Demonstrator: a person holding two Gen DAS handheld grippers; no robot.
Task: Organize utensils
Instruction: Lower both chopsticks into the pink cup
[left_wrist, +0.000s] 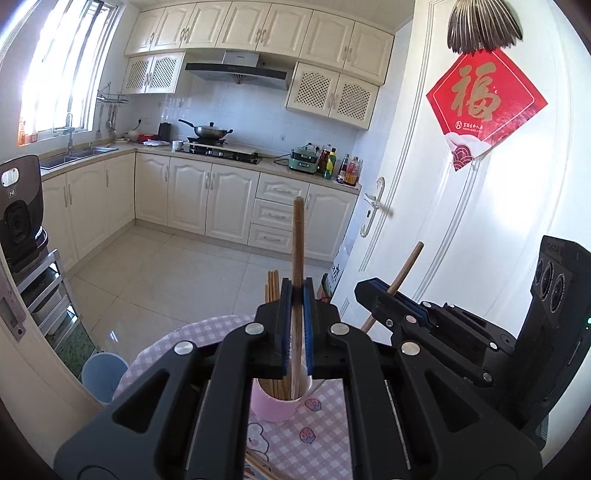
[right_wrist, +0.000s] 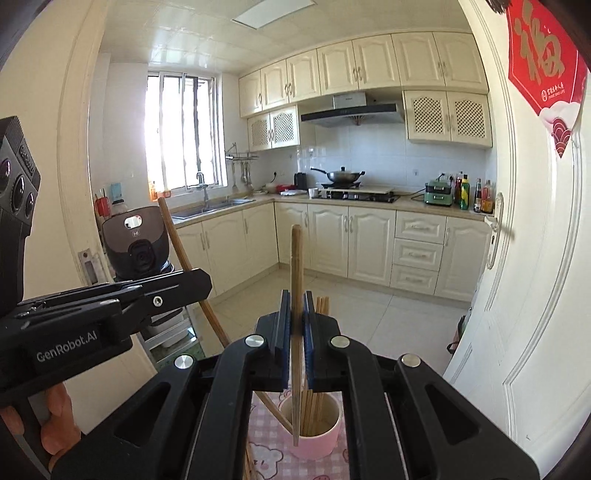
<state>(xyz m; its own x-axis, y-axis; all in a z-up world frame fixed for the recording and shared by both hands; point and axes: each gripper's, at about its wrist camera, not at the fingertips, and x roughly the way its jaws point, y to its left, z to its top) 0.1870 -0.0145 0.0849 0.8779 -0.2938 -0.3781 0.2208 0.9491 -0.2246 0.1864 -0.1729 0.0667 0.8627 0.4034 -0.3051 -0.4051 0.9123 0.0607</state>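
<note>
A pink cup (left_wrist: 279, 408) stands on the checked tablecloth and holds several wooden chopsticks (left_wrist: 273, 286). My left gripper (left_wrist: 296, 295) is shut on a dark wooden chopstick (left_wrist: 297, 240), held upright with its lower end inside the cup. In the right wrist view my right gripper (right_wrist: 295, 314) is shut on a lighter wooden chopstick (right_wrist: 295, 266), upright, its lower end reaching into the pink cup (right_wrist: 314, 441). The right gripper also shows in the left wrist view (left_wrist: 384, 295), and the left gripper in the right wrist view (right_wrist: 199, 280). Both hover just above the cup.
More loose chopsticks (left_wrist: 258, 467) lie on the pink checked tablecloth (left_wrist: 317, 435) in front of the cup. A blue bin (left_wrist: 103, 374) stands on the floor left of the table. A white door (left_wrist: 461, 221) is close on the right. A rice cooker (right_wrist: 135, 242) sits on a rack at left.
</note>
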